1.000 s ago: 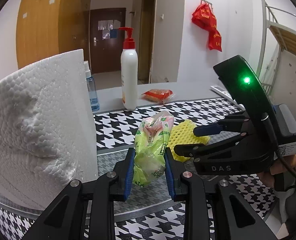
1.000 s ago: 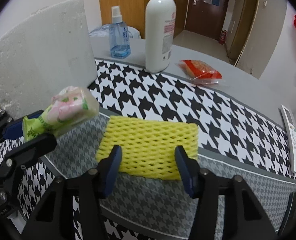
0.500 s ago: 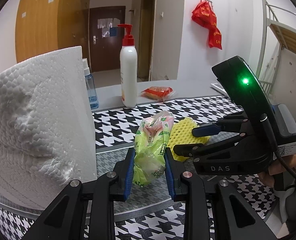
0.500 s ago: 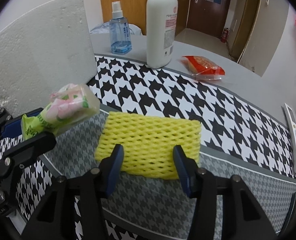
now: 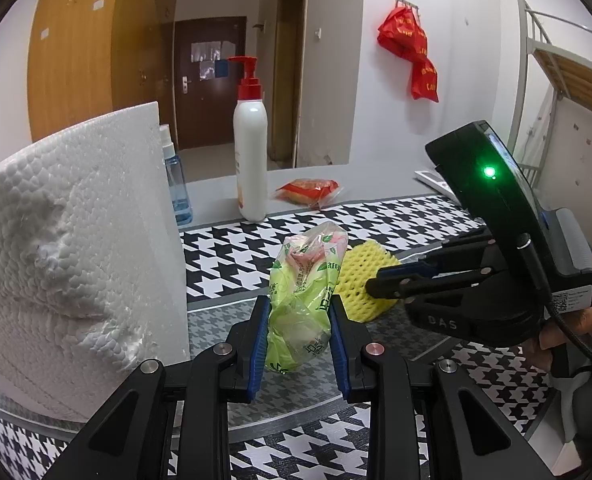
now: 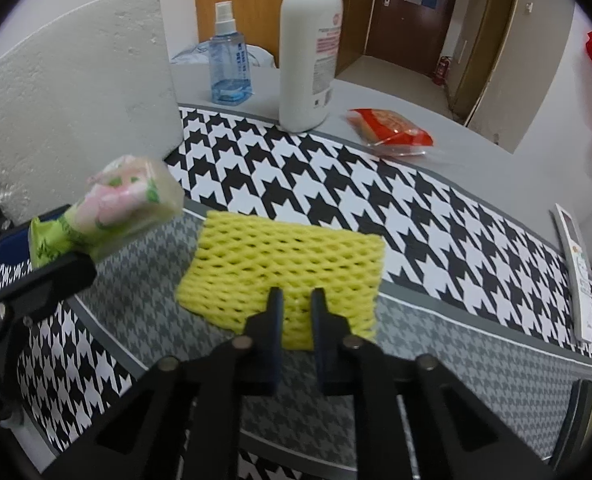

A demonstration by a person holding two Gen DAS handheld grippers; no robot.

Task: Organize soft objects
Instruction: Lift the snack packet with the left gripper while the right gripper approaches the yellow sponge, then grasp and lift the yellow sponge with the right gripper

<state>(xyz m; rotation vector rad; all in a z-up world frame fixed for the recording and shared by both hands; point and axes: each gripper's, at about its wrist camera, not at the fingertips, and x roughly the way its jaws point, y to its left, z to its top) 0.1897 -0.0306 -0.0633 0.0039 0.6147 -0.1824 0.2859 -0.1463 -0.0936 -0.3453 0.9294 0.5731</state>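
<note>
Pinching yellow foam mesh sleeve (image 6: 283,264), right hand-held gripper (image 6: 296,308); left (image 5: 298,320) clamping crinkly green packet (image 5: 302,292).

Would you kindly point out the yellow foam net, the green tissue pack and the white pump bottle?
yellow foam net (image 6: 283,258), right wrist view, middle of the mesh.
green tissue pack (image 5: 300,304), left wrist view, wrapper between the pads.
white pump bottle (image 5: 250,160), left wrist view, bottle body.

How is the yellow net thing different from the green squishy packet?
The yellow foam net lies flat on the houndstooth mat; the green packet is held up off it. The net is plain yellow mesh; the packet is shiny printed plastic. The right gripper pinches the net's near edge; the left gripper squeezes the packet's middle. Both look soft.
</note>
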